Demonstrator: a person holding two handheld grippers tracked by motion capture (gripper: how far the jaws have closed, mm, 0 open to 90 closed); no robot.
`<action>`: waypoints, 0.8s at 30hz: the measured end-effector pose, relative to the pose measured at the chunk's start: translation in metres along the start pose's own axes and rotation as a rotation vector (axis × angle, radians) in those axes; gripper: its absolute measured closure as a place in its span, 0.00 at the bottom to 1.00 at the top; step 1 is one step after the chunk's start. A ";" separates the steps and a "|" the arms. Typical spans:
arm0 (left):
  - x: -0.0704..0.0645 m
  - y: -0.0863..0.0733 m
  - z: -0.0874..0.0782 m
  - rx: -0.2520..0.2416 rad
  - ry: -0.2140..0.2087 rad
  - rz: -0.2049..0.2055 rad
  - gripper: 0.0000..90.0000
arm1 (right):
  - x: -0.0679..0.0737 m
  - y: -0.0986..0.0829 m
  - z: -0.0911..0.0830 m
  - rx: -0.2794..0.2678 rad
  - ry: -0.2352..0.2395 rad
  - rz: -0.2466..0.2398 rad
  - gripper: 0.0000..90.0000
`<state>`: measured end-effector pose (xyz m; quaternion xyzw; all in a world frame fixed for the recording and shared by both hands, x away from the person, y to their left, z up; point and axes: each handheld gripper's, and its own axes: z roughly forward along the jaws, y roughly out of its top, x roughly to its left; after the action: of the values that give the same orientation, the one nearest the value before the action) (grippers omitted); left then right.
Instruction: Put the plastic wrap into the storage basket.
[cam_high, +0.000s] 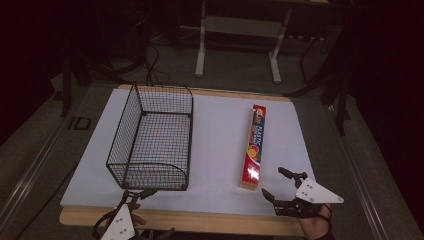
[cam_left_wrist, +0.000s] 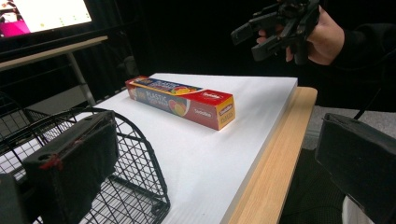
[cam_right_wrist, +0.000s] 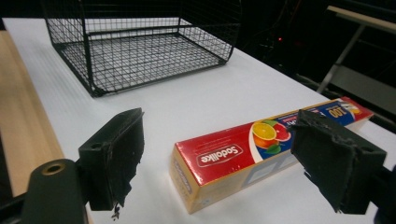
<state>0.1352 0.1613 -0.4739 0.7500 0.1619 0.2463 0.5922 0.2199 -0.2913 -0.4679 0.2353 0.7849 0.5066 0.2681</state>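
A long red plastic-wrap box (cam_high: 253, 146) lies lengthwise on the right half of the white board (cam_high: 220, 120). An empty black wire basket (cam_high: 152, 137) stands on the left half. My right gripper (cam_high: 272, 181) is open just off the box's near end; in the right gripper view its jaws stand wide either side of the box (cam_right_wrist: 224, 156), not touching it. My left gripper (cam_high: 157, 212) is open at the front edge, by the basket's near right corner (cam_left_wrist: 135, 158). The left gripper view shows the box (cam_left_wrist: 182, 100) and the right gripper (cam_left_wrist: 275, 28) held in a hand.
The board rests on a wooden table whose edge (cam_high: 200, 220) runs along the front. A white desk frame (cam_high: 240, 30) and cables stand on the floor behind. A lit monitor (cam_left_wrist: 46, 14) is off to one side. Bare board lies between basket and box.
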 end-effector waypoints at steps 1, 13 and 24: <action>0.000 0.000 0.000 -0.002 -0.002 -0.003 0.00 | 0.000 0.000 -0.001 -0.001 0.000 0.006 0.16; -0.004 0.001 0.004 -0.003 -0.015 -0.002 0.00 | 0.002 0.007 -0.003 0.031 0.007 0.006 0.15; -0.006 0.000 0.006 -0.002 -0.016 0.003 0.00 | 0.006 0.027 0.007 0.045 0.028 -0.009 0.14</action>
<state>0.1336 0.1533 -0.4761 0.7516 0.1560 0.2413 0.5938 0.2222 -0.2728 -0.4468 0.2309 0.8008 0.4908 0.2539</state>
